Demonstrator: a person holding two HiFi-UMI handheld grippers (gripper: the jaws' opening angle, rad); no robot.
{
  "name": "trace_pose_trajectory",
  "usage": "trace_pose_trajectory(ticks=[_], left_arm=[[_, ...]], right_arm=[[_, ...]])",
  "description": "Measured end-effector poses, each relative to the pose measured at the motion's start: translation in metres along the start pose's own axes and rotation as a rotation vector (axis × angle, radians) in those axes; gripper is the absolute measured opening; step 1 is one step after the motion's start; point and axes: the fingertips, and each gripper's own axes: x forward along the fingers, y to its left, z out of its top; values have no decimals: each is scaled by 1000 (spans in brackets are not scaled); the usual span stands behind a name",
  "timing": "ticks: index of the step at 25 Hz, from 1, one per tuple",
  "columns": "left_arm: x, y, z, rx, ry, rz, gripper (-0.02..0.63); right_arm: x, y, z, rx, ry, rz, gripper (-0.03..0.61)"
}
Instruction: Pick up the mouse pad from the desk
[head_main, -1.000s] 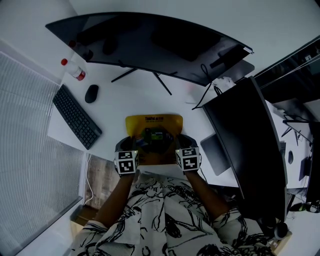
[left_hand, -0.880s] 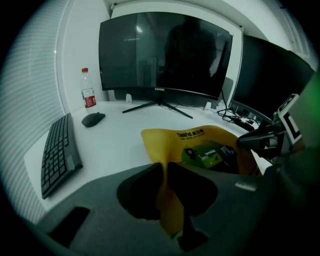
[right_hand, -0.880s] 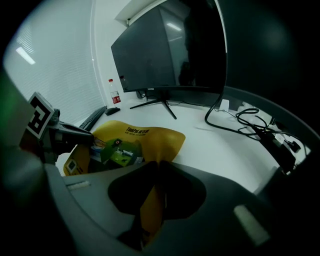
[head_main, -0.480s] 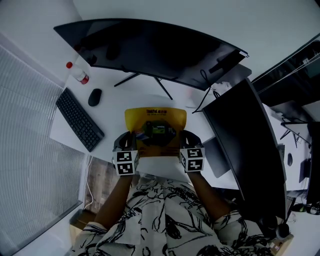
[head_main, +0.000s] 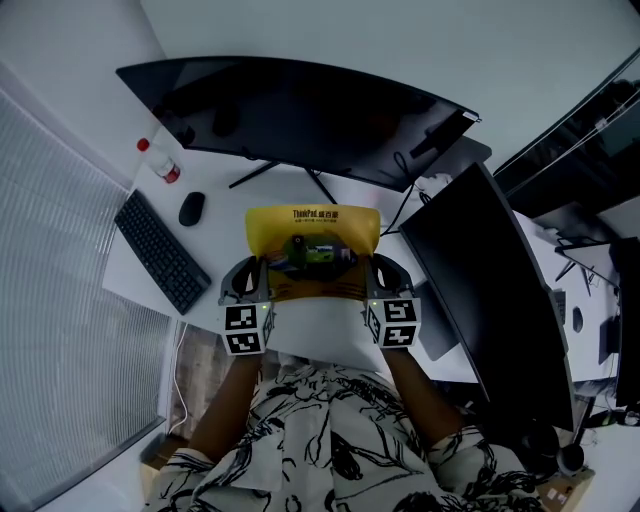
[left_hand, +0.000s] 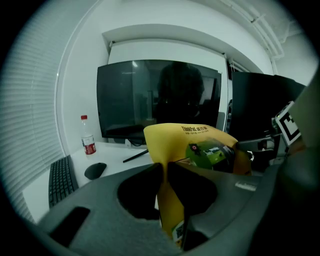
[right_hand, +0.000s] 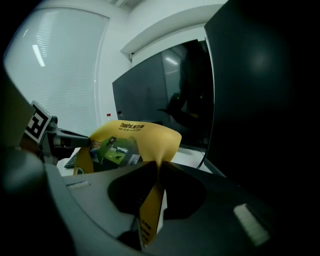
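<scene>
The yellow mouse pad with a green printed picture hangs off the white desk, held between both grippers and sagging in the middle. My left gripper is shut on its left edge; in the left gripper view the yellow mouse pad runs pinched between the dark jaws of the left gripper. My right gripper is shut on its right edge; the right gripper view shows the mouse pad clamped the same way by the right gripper.
A wide curved monitor stands at the back and a second dark monitor at the right. A keyboard, a black mouse and a red-capped bottle lie at the left. Cables trail near the right monitor.
Both grippers have risen together with the mouse pad, which has come up off the desk surface and now sits higher and farther forward in the head view.
</scene>
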Motion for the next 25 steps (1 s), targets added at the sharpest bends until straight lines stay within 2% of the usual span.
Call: trace_pose_trajectory(ticks=[11, 25], left_arm=[[-11, -5, 57, 56, -127, -28, 61], [-36, -8, 124, 76, -244, -41, 63]], right_arm=[[-23, -7, 53, -20, -126, -18, 57], [-54, -7, 119, -64, -261, -13, 55]])
